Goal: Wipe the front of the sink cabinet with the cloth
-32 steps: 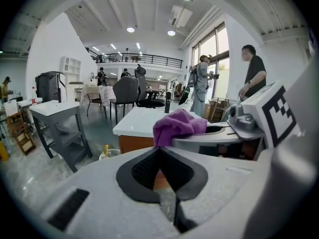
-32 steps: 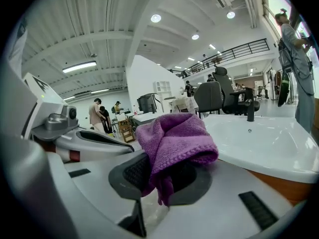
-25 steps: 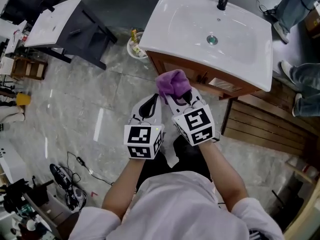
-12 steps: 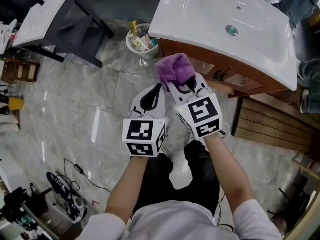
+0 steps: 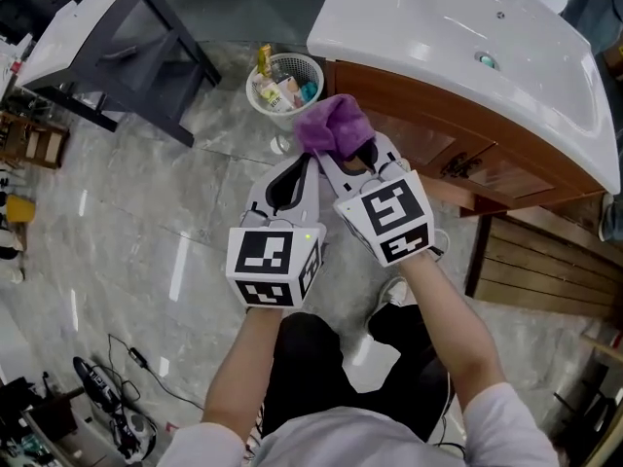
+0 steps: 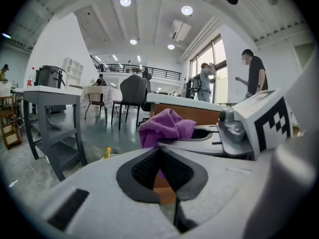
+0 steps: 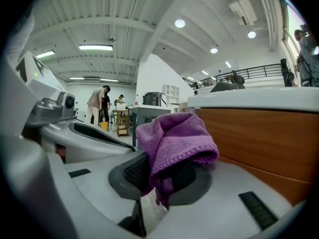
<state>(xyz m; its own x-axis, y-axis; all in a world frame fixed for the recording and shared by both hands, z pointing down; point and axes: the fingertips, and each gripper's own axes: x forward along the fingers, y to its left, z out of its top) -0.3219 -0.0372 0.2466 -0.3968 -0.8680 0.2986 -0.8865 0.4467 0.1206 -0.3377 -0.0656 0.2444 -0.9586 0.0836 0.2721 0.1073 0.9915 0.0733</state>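
Observation:
A purple cloth (image 5: pixel 334 127) is bunched between the jaws of my right gripper (image 5: pixel 355 159), which is shut on it; the right gripper view shows the cloth (image 7: pixel 174 143) draped over the pads. The cloth's tip sits close to the left end of the wooden sink cabinet front (image 5: pixel 438 134), under the white basin (image 5: pixel 458 37); I cannot tell whether it touches. The cabinet's wood (image 7: pixel 259 138) fills the right of the right gripper view. My left gripper (image 5: pixel 290 188) hangs beside the right one, shut with nothing in it. The cloth (image 6: pixel 164 127) shows beyond it in the left gripper view.
A white mesh basket (image 5: pixel 282 81) of bottles stands on the tiled floor left of the cabinet. A dark grey table (image 5: pixel 127 37) stands further left. Wooden slats (image 5: pixel 545 261) lie right of the cabinet. Cables (image 5: pixel 107 387) lie on the floor at lower left.
The view has dropped lower and shifted toward the cabinet's left corner. Both grippers stay side by side, the cloth still held, now level with the cabinet front rather than the basin rim.

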